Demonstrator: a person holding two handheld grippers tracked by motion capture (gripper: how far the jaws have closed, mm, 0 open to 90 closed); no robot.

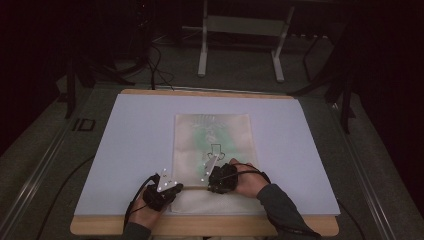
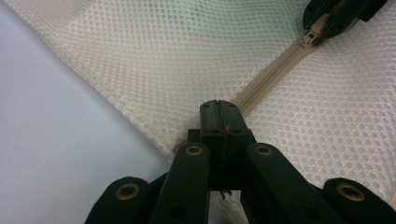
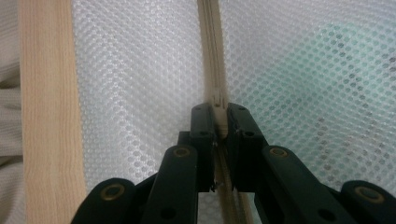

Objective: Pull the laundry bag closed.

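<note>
A cream mesh laundry bag with a zip (image 1: 212,145) lies flat on the middle of a pale rectangular mat (image 1: 130,145), which covers a wooden table top (image 1: 100,226) except for a strip along the near edge. The zip (image 2: 275,65) runs across the bag's near end, just behind the table's near edge. The left gripper (image 1: 176,188) sits at the bag's near left corner, the right gripper (image 1: 210,186) just to its right on the zip's slider (image 3: 218,112), close beside it.
</note>
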